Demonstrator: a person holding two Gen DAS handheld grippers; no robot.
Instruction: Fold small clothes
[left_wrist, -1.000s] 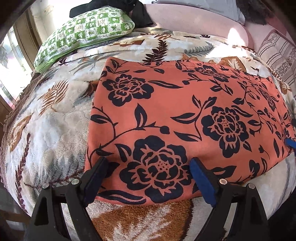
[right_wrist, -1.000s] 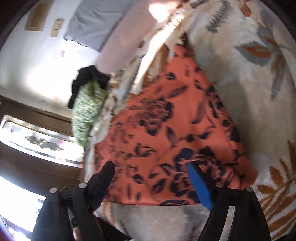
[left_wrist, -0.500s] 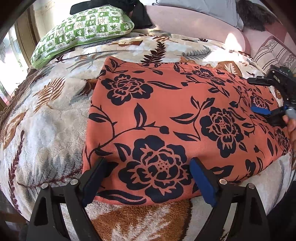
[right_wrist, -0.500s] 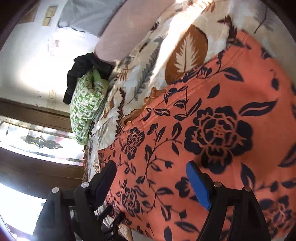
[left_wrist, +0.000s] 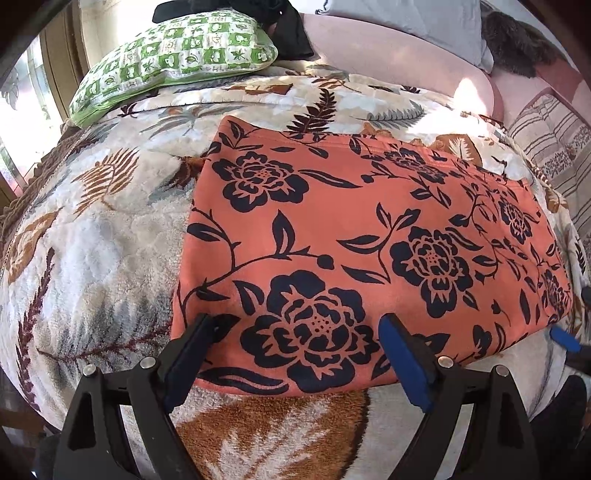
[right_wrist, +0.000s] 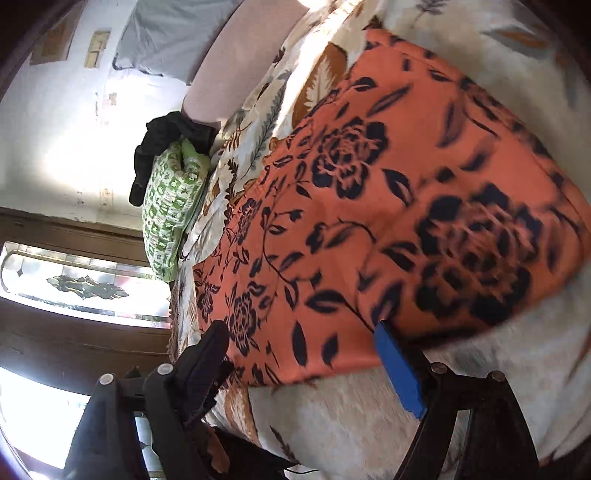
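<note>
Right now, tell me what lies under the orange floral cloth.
The orange floral cloth lies flat on a cream leaf-print blanket, which shows all around it. Whatever sits directly beneath the cloth is covered and cannot be seen.

We see the cloth (left_wrist: 354, 236) lying flat on the blanket (left_wrist: 96, 240), a pillow (left_wrist: 173, 62) behind it at the far-left corner.

Fluffy cream blanket with brown and grey leaf print (left_wrist: 110, 236) covering the whole bed. Green-and-white checked pillow (left_wrist: 177, 55) up at the far end, black cloth bundle (left_wrist: 280, 22) touching it. Curved pale pink headboard (left_wrist: 388, 55) behind, grey cushion (left_wrist: 406, 18) leaning on top. Whitewashed, patchy wall (right_wrist: 55, 129). Dark wooden-framed window with patterned frosted glass (right_wrist: 81, 288), strong sunlight pouring in.
</note>
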